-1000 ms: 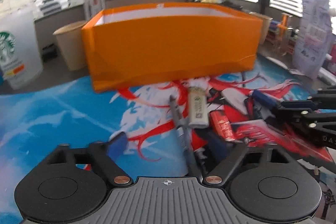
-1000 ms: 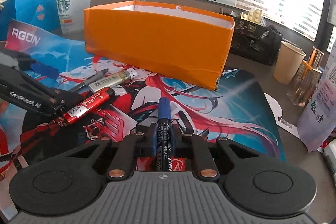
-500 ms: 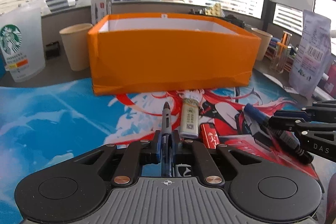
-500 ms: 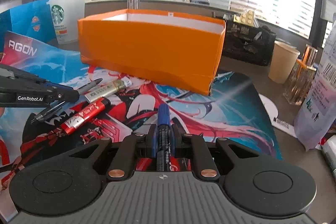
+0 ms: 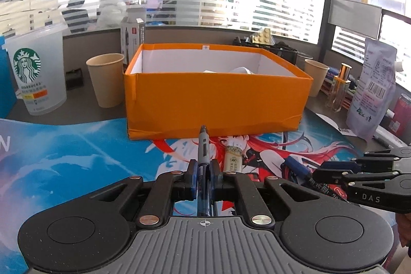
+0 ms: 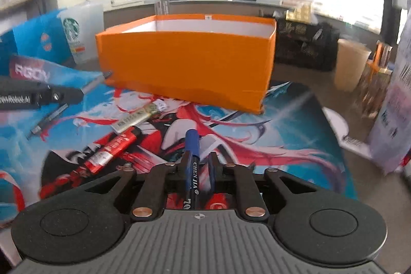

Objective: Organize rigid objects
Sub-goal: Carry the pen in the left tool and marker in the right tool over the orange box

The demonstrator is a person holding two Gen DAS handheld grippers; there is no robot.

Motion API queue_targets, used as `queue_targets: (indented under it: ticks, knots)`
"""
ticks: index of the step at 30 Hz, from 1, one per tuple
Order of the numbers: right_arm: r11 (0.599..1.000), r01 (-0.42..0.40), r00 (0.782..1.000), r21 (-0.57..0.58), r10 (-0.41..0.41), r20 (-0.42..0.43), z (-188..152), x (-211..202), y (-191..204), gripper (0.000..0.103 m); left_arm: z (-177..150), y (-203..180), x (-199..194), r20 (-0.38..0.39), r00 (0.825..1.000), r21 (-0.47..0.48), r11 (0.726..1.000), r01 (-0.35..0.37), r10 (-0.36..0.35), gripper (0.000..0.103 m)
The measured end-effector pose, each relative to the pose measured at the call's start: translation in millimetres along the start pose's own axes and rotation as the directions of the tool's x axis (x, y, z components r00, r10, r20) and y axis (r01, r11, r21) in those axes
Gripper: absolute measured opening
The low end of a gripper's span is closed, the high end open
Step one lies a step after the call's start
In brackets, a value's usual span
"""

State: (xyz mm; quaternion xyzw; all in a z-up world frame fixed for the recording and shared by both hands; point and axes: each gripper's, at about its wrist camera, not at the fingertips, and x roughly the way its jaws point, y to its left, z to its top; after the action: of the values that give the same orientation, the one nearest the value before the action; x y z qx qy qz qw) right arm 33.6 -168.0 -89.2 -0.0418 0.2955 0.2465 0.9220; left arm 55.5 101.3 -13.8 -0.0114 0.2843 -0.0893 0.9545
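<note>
My left gripper (image 5: 204,168) is shut on a grey-blue pen (image 5: 203,145), held off the mat and pointing at the orange box (image 5: 215,104). The right wrist view shows the left gripper (image 6: 77,94) at the left with the pen (image 6: 96,81) sticking out near the orange box (image 6: 185,60). My right gripper (image 6: 197,163) has its jaws opening. A blue marker (image 6: 192,143) lies between them against the left finger, with a gap to the right finger. The right gripper (image 5: 318,171) and its marker (image 5: 295,164) show low at the right in the left wrist view.
On the printed mat (image 6: 282,125) lie a beige stick (image 6: 133,118), a red lighter (image 6: 113,148) and a grey pen (image 6: 48,120). A Starbucks cup (image 5: 36,73), two paper cups (image 5: 106,80) (image 5: 314,76), a perfume bottle (image 5: 340,89) and a pouch (image 5: 372,86) flank the box.
My left gripper closed on the grey-blue pen and raised it from the mat. The right gripper's jaws have parted a little, and the blue marker now leans on the left finger.
</note>
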Motion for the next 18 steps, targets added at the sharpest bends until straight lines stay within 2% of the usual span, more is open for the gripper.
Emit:
queue_targets:
  ticks: [3, 6, 7, 8, 18]
  knots:
    - [1.000, -0.004, 1.000, -0.016, 0.004, -0.024, -1, 3, 4, 0.027, 0, 0, 0, 0.003, 1.000, -0.004, 1.000, 0.004, -0.004, 0.007]
    - [0.999, -0.019, 0.999, -0.028, 0.018, -0.040, -5, 9, 8, 0.027, 0, 1, 1, 0.001, 1.000, -0.005, 1.000, 0.006, -0.006, 0.007]
    - [0.999, -0.002, 0.999, -0.052, 0.000, -0.036, -6, 9, 12, 0.026, 0, 1, 1, 0.000, 1.000, -0.006, 1.000, 0.007, -0.007, 0.007]
    - [0.998, 0.014, 0.999, -0.068, -0.016, -0.031, -7, 10, 15, 0.012, 0, 2, 1, 0.000, 1.000, -0.006, 1.000, 0.008, -0.008, 0.007]
    - [0.999, 0.007, 0.999, -0.050, -0.005, 0.042, 14, -3, 4, 0.012, 16, 5, -10, 0.038, 0.999, -0.009, 1.000, 0.007, -0.006, 0.007]
